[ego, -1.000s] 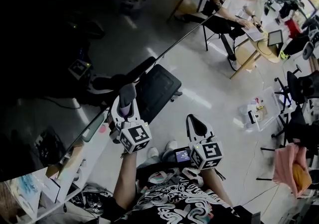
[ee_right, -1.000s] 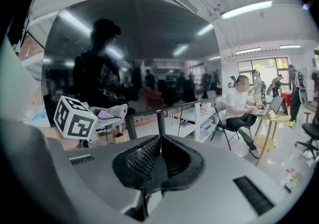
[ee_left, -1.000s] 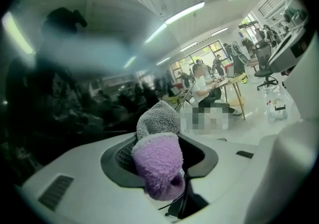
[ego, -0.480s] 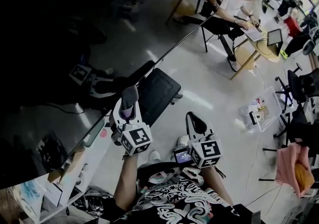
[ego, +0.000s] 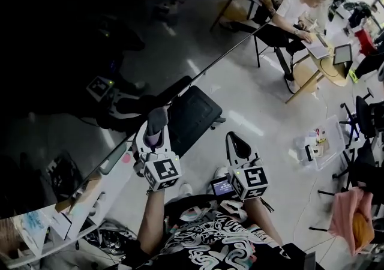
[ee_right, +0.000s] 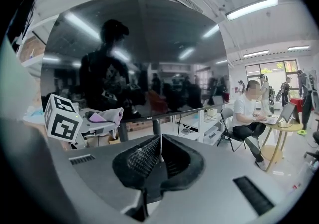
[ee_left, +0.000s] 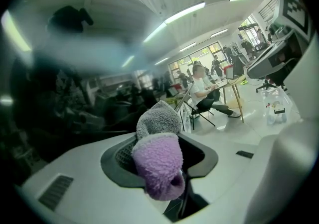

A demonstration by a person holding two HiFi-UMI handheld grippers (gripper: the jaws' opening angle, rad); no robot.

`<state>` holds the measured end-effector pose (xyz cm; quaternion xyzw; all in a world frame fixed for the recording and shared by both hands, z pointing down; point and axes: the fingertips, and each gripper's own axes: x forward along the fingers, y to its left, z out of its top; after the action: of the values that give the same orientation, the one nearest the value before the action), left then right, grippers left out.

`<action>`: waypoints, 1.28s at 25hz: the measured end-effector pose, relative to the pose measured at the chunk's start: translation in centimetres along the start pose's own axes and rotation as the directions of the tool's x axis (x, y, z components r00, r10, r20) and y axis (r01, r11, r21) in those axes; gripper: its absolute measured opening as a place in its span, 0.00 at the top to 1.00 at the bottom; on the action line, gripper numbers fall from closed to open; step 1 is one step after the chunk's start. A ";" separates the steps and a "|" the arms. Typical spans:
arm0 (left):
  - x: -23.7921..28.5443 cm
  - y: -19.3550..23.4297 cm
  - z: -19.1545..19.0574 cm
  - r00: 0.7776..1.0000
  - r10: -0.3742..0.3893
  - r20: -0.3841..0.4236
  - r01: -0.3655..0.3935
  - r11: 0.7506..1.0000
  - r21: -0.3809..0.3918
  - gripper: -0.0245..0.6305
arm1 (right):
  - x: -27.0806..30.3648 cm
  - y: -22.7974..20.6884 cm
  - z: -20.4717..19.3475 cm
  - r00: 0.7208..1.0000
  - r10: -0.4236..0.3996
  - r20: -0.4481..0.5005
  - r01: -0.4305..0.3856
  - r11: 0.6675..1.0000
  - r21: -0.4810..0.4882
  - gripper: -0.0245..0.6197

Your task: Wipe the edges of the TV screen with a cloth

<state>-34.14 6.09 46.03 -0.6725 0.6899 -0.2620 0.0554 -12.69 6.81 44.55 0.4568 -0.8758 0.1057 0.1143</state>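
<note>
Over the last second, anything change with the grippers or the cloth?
Hardly anything. The whole head view shifted slightly, and the grippers kept their places against the scene. Nothing was taken hold of or let go. The left gripper stays shut on the cloth by the lower edge of the TV screen. The right gripper stays shut and empty.

White shelf [ego: 123, 182] bears, seemingly, a cardboard box [ego: 75, 198].

Ceiling strip lights [ee_right: 251, 9] glare off the dark TV screen [ee_right: 134, 54]; head view dim, gripper views warped, corners black.
</note>
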 end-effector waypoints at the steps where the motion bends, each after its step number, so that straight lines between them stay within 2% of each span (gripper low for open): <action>1: 0.1 -0.1 0.2 1.000 -0.002 0.002 0.002 1.000 -0.004 0.69 | 0.3 -0.4 0.1 1.000 0.007 0.002 -0.007 1.000 -0.001 0.91; 13: 0.5 -0.6 1.1 1.000 0.015 -0.021 -0.016 0.998 -0.066 0.69 | 3.1 -1.5 1.4 0.994 0.111 -0.006 -0.111 0.994 -0.002 0.91; 23: 1.6 -0.9 1.9 0.997 0.061 -0.056 -0.066 0.995 -0.074 0.69 | 4.3 -4.0 2.3 0.987 0.159 -0.006 -0.159 0.987 -0.002 0.91; 32: 2.9 -1.7 2.7 0.996 0.059 -0.060 -0.063 0.995 -0.080 0.69 | 4.5 -6.5 2.5 0.985 0.174 0.004 -0.174 0.985 0.022 0.91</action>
<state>-31.70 2.58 45.31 -0.6449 0.7216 -0.2511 0.0160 -10.09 -1.03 44.02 0.3802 -0.9112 0.1244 0.0984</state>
